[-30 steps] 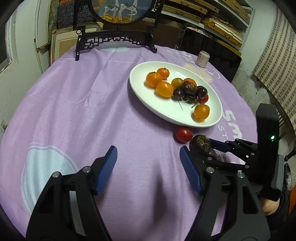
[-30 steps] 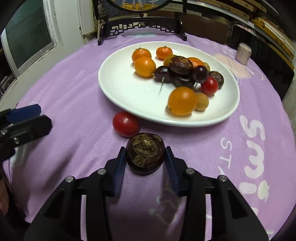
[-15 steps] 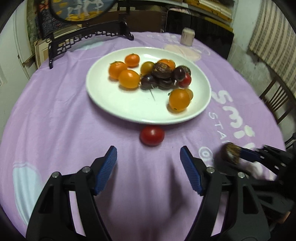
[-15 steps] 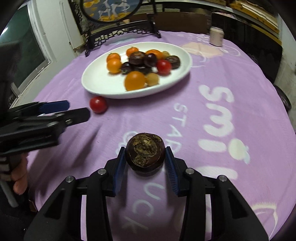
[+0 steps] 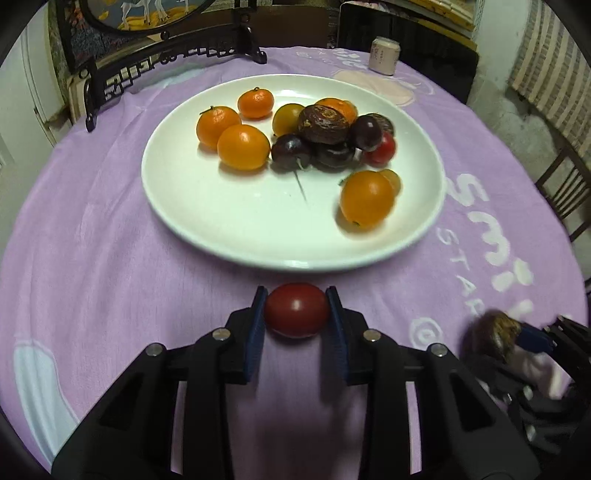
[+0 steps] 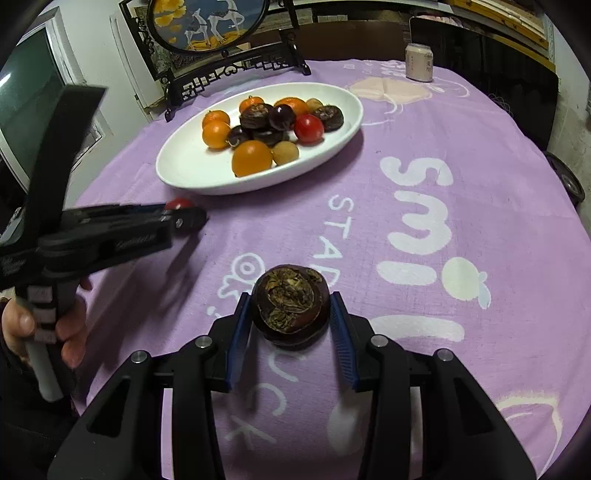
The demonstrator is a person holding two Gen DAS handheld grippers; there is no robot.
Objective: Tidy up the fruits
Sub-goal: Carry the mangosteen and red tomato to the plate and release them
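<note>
On the left of the round table covered with a purple printed cloth [image 5: 92,240], the left claw [image 5: 296,310] is closed on a small glossy red tomato [image 5: 296,310], its blue pads pressing both sides of the fruit just in front of the near rim of the wide white oval plate [image 5: 229,221]. On that plate, from left to right, lie three small orange citrus fruits [image 5: 243,147], then a heap of dark purple round fruits [image 5: 327,138] with a brown wrinkled one on top, a second red tomato [image 5: 382,149] against the heap, and a larger orange fruit [image 5: 366,197] nearer the rim. Behind the plate stands a black carved wooden stand with a round painted panel [image 6: 207,26], and to its right a pale drink can [image 6: 418,62]. Farther right, well apart from the plate, the right claw [image 6: 290,312] grips a dark brown round fruit with a cracked, crusty top [image 6: 290,306] between its blue pads, over the white lettering on the cloth.
</note>
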